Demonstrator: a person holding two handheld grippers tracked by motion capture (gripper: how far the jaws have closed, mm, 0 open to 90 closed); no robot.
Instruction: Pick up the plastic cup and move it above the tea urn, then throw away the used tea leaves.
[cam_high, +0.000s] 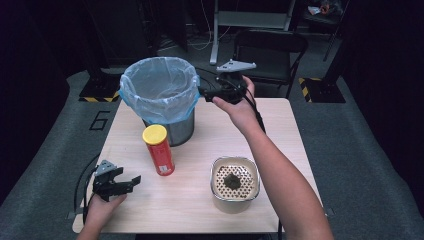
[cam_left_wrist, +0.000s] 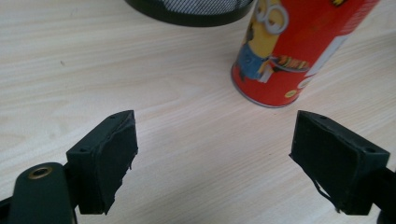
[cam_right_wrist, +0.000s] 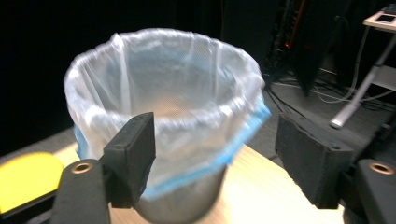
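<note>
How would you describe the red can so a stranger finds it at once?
On the wooden table, look just in front of the metal bin lined with a plastic bag. The red can stands upright there, the only tall cylinder, with a yellow lid.

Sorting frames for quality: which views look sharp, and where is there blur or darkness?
High view: wooden table well lit, surroundings nearly black. Left gripper view: sharp on the red cartoon-printed can. Right gripper view: the clear-bag-lined metal bin is motion-blurred, background dark.

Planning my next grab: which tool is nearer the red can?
Left. The left tool sits open just beside the red can; the right tool is up by the lined bin.
</note>
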